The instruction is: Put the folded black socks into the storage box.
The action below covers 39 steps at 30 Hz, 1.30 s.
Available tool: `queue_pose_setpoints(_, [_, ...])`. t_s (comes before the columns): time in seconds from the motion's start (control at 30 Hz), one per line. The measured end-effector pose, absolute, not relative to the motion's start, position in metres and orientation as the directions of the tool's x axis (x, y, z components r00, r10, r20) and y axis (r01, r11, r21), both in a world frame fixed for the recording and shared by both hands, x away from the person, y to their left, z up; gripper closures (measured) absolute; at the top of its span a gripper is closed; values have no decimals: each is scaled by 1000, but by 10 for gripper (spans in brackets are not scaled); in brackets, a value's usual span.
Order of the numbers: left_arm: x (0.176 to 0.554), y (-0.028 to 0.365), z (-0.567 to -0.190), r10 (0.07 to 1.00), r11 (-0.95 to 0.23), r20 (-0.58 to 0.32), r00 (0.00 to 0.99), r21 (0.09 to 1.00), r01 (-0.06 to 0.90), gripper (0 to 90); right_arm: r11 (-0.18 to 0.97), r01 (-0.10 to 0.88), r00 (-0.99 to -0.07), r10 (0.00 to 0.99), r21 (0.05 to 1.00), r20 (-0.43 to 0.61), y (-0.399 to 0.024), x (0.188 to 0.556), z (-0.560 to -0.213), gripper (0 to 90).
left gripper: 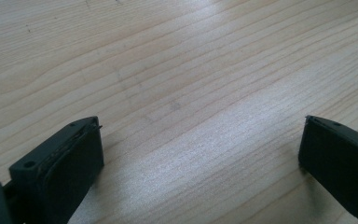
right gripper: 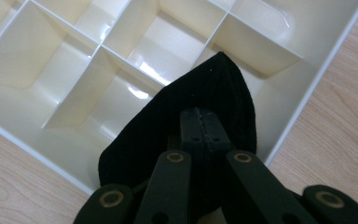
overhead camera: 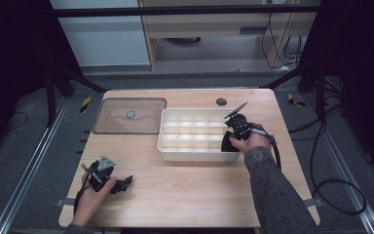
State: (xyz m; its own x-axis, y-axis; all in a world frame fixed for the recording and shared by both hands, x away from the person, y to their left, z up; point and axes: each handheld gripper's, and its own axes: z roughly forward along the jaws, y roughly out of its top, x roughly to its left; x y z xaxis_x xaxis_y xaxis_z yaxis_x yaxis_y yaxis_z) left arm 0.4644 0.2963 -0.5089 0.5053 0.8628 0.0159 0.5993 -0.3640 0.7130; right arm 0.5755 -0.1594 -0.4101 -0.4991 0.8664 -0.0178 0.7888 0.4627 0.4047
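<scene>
A shallow cream-white plastic organiser tray [overhead camera: 175,146], divided by thin walls into a grid of small square compartments, sits on the pale wood-grain table [overhead camera: 185,195] and serves as the landmark here. The right gripper [overhead camera: 230,140] hangs over the tray's near right corner, its fingers [right gripper: 200,126] pressed together and pinching a piece of black ribbed fabric [right gripper: 205,98]. In the right gripper view the cloth drapes down around the fingers, its rounded tip lying over the compartment walls just inside that corner, while its lower edge hangs across the tray's near rim. Whether the fabric touches a compartment floor cannot be told. Just left of the tray, touching or nearly touching its left wall, a flat clear plastic lid with a small round knob [overhead camera: 129,115] lies on the table. The left gripper [overhead camera: 121,184] rests low on the table well in front of the tray's left end, held in the person's left hand [overhead camera: 91,197]; its fingers [left gripper: 74,158] stand wide apart with bare wood between them.
</scene>
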Motion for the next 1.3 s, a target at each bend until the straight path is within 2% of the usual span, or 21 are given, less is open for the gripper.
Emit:
queue_pose_setpoints(0.83, [465, 296, -509, 861, -367, 18, 508, 712, 598, 0, 486, 786, -508, 860, 382, -47, -159, 565, -423, 900])
queue_pose_setpoints(1.3, [465, 296, -509, 861, -367, 17, 508, 712, 598, 0, 476, 798, -502, 864, 370, -29, -161, 565, -426, 900])
